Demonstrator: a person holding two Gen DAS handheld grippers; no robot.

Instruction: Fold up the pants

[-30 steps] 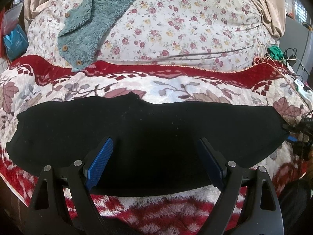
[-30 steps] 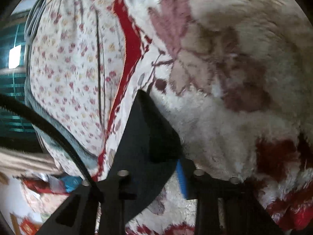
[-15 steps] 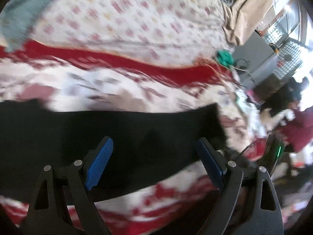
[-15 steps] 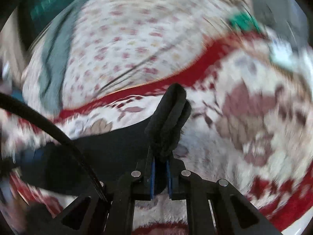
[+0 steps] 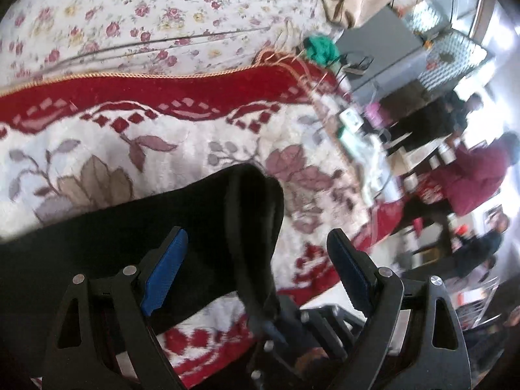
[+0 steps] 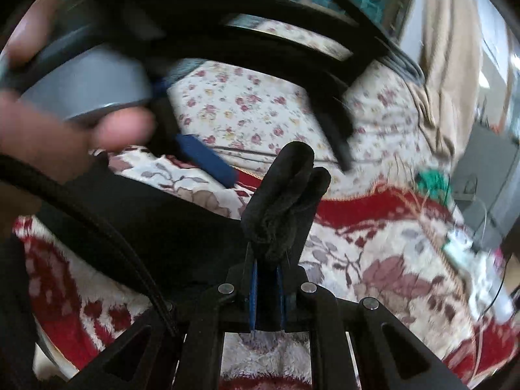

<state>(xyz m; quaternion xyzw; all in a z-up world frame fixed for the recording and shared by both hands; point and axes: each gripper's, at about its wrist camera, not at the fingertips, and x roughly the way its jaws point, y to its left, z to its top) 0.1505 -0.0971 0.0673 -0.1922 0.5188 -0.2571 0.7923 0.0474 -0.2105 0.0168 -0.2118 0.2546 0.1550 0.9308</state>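
A big bed [image 5: 201,9] is covered by a flowery sheet [image 6: 247,107] and, closer, a fluffy red and white blanket [image 5: 182,136] with leaf shapes. The black pants [image 5: 136,227] lie across the blanket, and one end is lifted up off it. The right gripper [image 6: 269,287] has just been closing, and its blue pads are now pinching a bunched end of the pants, which sticks up past the tips like a fat roll. The left gripper [image 5: 256,269] is spread wide with nothing pressed between its blue pads; the lifted end of the pants and the right gripper show in the gap between them. In the right view a hand [image 6: 65,133] holds the grey handle of the left gripper, up on the left side. A green thing [image 5: 320,48] sits at the far edge of the bed, but it is too blurry to tell what it is.
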